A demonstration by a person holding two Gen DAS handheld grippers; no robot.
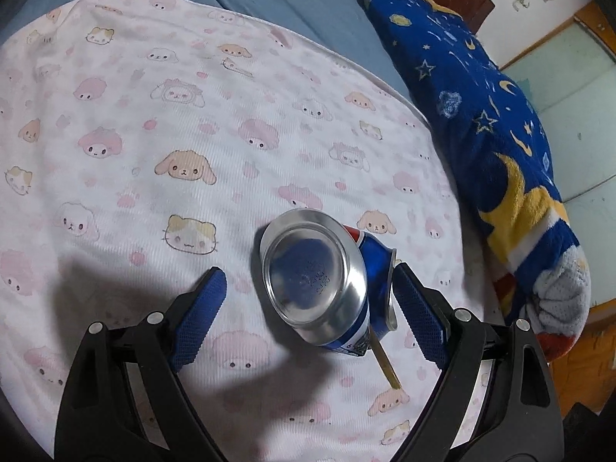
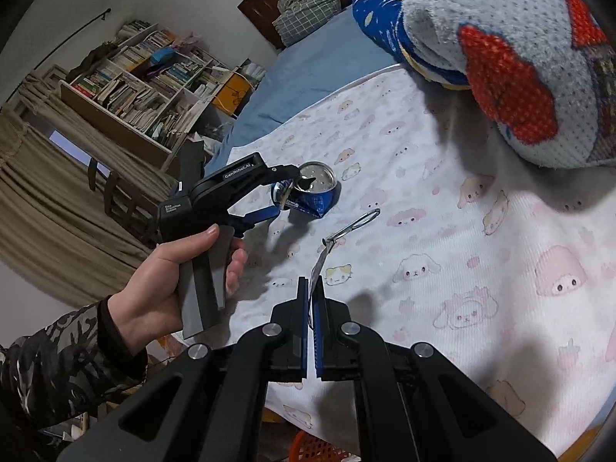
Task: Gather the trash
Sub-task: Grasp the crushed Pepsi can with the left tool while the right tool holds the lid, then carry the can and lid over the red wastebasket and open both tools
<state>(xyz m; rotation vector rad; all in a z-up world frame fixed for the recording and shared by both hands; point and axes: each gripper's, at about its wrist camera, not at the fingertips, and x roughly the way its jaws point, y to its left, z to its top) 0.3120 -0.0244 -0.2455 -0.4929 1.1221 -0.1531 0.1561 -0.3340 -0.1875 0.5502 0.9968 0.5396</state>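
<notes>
A crushed blue drink can (image 1: 315, 281) lies on the white cartoon-print bed cover (image 1: 154, 134), its silver bottom turned toward the left wrist camera. My left gripper (image 1: 308, 271) is open and straddles the can: the right finger (image 1: 415, 308) is close to the can's bent rim, the left pad (image 1: 204, 308) stands apart. A thin brown stick (image 1: 387, 365) pokes out beside the can. In the right wrist view a hand (image 2: 173, 285) holds the left gripper (image 2: 290, 196) at the can (image 2: 312, 196). My right gripper (image 2: 311, 281) is shut on a thin silvery strip (image 2: 319, 261) ending in a wire ring (image 2: 365, 217).
A rolled blue starry blanket (image 1: 500, 134) lies along the bed's right side, its grey and red end (image 2: 519, 57) near the right gripper. A blue sheet (image 1: 288, 0) covers the far bed. A bookshelf (image 2: 146, 77), curtain (image 2: 57, 192) and orange basket (image 2: 319, 448) stand off the bed.
</notes>
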